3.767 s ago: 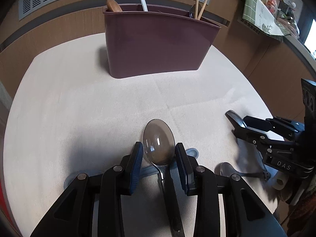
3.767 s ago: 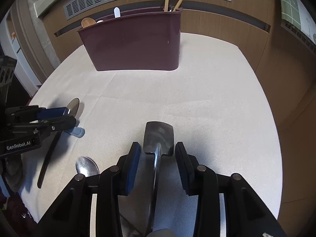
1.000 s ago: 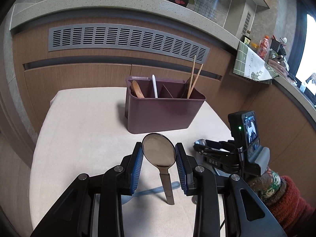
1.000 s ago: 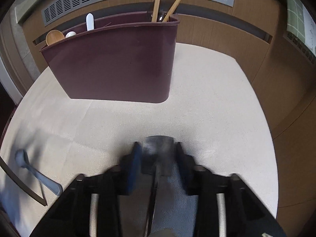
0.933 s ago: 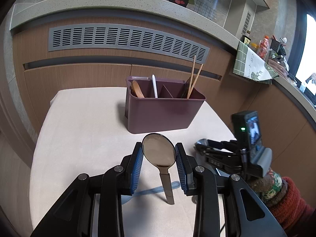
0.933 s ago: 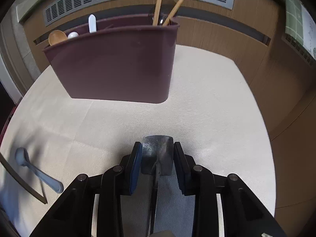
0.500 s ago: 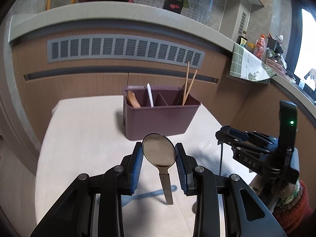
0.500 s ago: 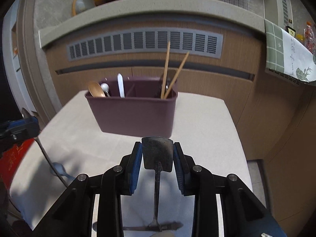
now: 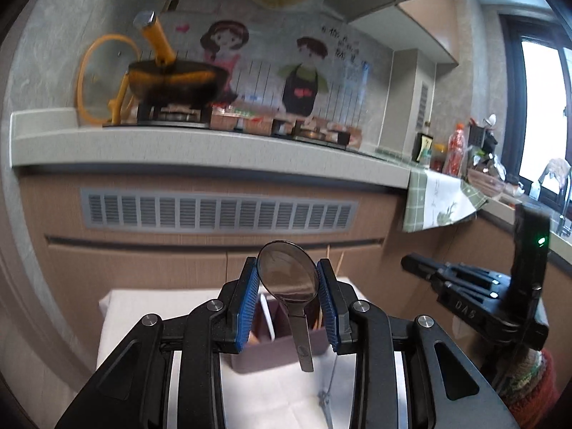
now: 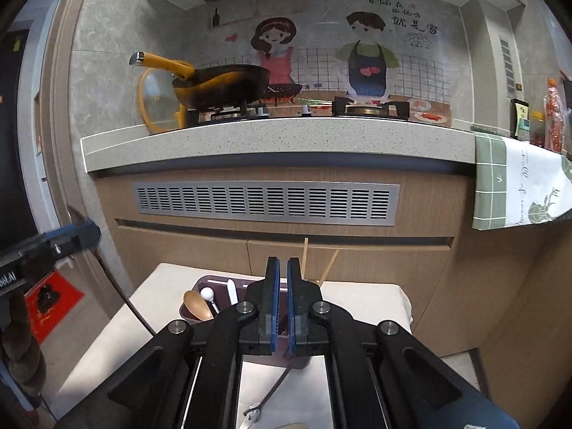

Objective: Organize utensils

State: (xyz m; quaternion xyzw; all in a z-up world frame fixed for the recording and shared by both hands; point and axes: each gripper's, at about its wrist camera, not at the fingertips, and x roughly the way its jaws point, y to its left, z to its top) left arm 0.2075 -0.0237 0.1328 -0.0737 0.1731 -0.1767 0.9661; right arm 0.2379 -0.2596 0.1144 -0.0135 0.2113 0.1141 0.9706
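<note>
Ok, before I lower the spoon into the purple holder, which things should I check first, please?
1. Left gripper grip on the spoon: ok. The fingers clamp its bowl and the handle hangs down.
2. Spoon lined up over the holder: cannot tell. The holder sits low behind the fingers.
3. Free compartment: cannot tell. The fingers hide the middle in both views.
4. Right gripper load: not ok. The fingers are almost shut with nothing seen between them, and a dark utensil shows below, by the holder.
5. Grippers apart: ok. There is a clear gap in the left wrist view.
</note>
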